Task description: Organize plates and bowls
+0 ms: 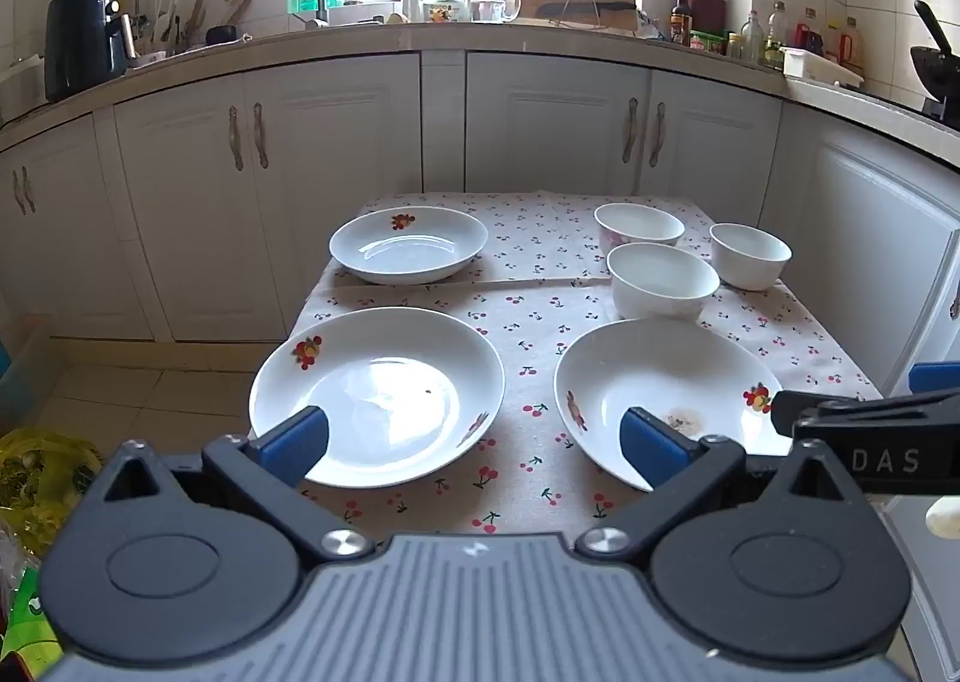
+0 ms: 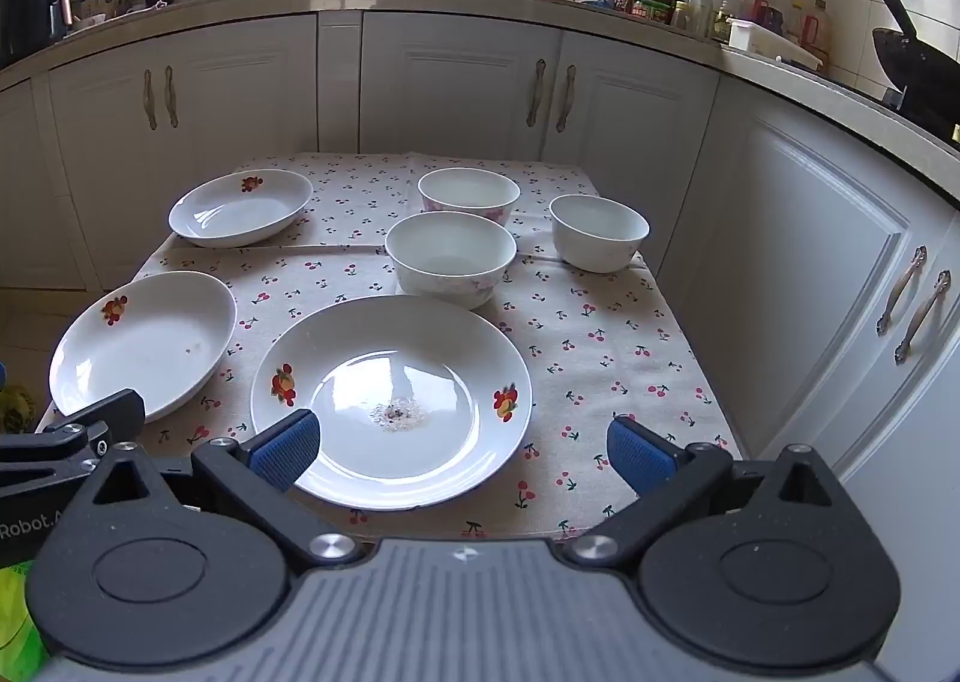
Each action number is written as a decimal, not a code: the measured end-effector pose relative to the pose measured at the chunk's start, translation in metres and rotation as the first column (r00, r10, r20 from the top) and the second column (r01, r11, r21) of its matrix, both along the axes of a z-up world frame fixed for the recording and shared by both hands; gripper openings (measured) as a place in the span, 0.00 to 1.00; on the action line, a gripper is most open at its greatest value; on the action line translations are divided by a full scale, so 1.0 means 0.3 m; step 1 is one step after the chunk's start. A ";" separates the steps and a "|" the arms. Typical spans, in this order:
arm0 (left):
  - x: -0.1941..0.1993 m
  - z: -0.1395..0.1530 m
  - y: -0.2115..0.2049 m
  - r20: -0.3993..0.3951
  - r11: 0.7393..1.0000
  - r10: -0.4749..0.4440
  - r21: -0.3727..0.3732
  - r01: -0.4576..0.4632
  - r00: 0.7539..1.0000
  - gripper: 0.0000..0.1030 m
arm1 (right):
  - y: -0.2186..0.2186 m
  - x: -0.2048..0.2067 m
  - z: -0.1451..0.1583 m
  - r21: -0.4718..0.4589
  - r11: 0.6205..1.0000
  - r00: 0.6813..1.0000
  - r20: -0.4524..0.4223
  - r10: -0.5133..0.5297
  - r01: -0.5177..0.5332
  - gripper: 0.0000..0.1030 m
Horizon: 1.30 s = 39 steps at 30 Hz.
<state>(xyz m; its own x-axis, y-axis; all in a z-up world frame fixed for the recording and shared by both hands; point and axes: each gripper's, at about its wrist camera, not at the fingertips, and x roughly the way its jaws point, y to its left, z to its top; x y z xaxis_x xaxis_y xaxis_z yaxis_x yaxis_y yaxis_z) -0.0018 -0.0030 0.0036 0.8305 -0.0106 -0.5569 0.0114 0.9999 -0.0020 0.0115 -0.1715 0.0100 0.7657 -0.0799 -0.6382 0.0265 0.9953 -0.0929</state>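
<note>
Kitchen bench [image 2: 600,334], three plates and three bowls all spread out singly.
Both my hand-held grippers, left [image 1: 474,442] and right [image 2: 462,448], hang wide open, holding nothing, so stacking hasn't started I guess.

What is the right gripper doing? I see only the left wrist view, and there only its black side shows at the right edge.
Observer: The right gripper is wide open and holds nothing; it points down at the stained plate.
Operator: Is anything on the cloth to the right of that plate? The gripper hides it from me.
Observer: No, only the cherry tablecloth shows there, up to the table's edge.
Operator: Where exactly is the stain? My own finger covers part of it.
Observer: In the plate's middle: a small greyish patch with a dark speck in it.
</note>
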 end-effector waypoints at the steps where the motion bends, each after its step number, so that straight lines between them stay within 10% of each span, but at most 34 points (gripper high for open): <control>1: 0.000 0.000 0.000 0.000 1.000 0.001 0.000 -0.001 1.000 0.99 | 0.001 0.001 0.000 -0.001 1.000 1.000 0.000 0.000 0.000 1.00; 39: -0.002 -0.003 0.001 0.003 1.000 -0.001 -0.002 0.001 1.000 0.99 | 0.002 0.002 -0.003 0.001 1.000 1.000 0.001 -0.008 0.008 1.00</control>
